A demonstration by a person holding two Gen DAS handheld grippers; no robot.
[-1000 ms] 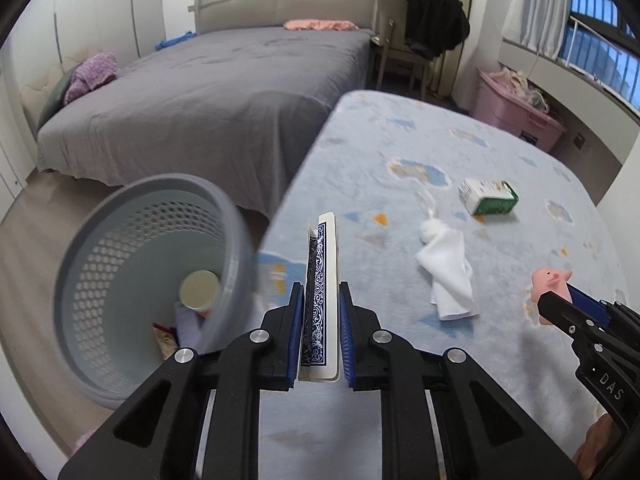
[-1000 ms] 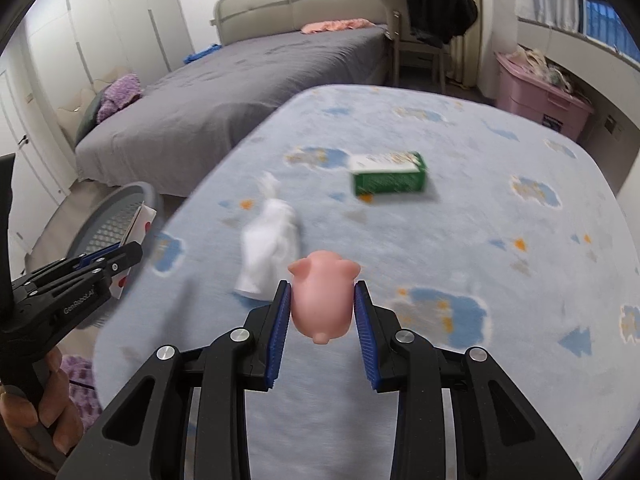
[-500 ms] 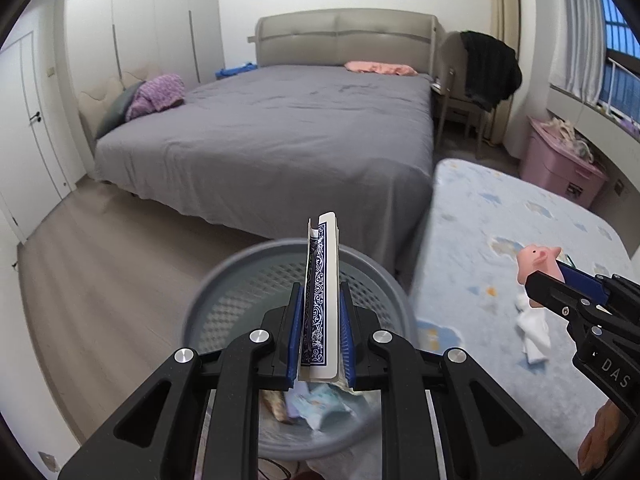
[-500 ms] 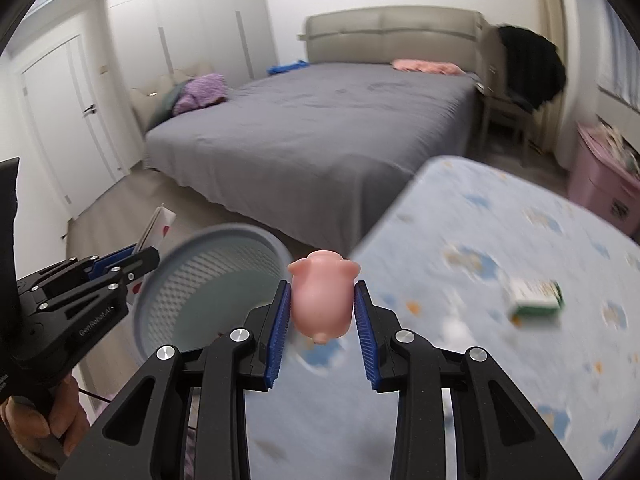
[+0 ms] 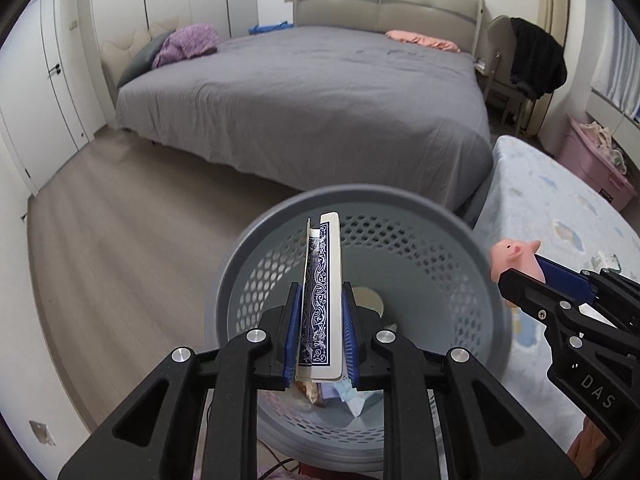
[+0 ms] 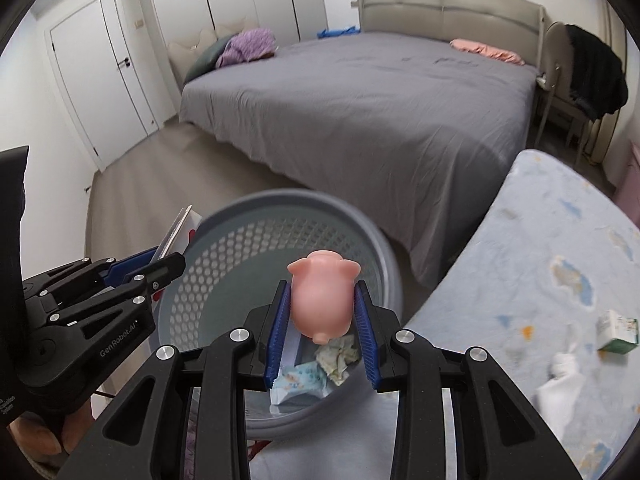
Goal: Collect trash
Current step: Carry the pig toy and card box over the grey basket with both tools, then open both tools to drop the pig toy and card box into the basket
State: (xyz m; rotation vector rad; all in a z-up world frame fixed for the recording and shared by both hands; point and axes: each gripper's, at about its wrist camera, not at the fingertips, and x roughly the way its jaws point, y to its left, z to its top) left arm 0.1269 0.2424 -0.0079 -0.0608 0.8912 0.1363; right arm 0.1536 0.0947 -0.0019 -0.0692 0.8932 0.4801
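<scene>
A grey perforated waste basket [image 5: 360, 196] stands on the floor beside the table, with crumpled wrappers [image 6: 338, 354] at its bottom. My left gripper [image 5: 320, 292] hangs over the basket's mouth holding a pack of blue-backed playing cards [image 5: 322, 280] upright; its jaws are opening, and the pads still touch the pack. My right gripper [image 6: 322, 286] is shut on a pink toy pig [image 6: 322, 296], also above the basket [image 6: 280, 196]. From the left wrist the pig [image 5: 514, 258] shows at the basket's right rim. From the right wrist the left gripper [image 6: 168, 258] sits at the left rim.
The table under a light blue patterned cloth [image 6: 540, 240] lies to the right, with a green and white box [image 6: 618, 332] and a white tissue [image 6: 560, 380] on it. A grey bed [image 5: 304, 100] fills the back. A pink bin [image 5: 592, 164] and a chair [image 5: 536, 56] stand far right.
Both grippers have swung left, from over the table to above the basket, each keeping its object. The cards now lean slightly looser between the left pads.
</scene>
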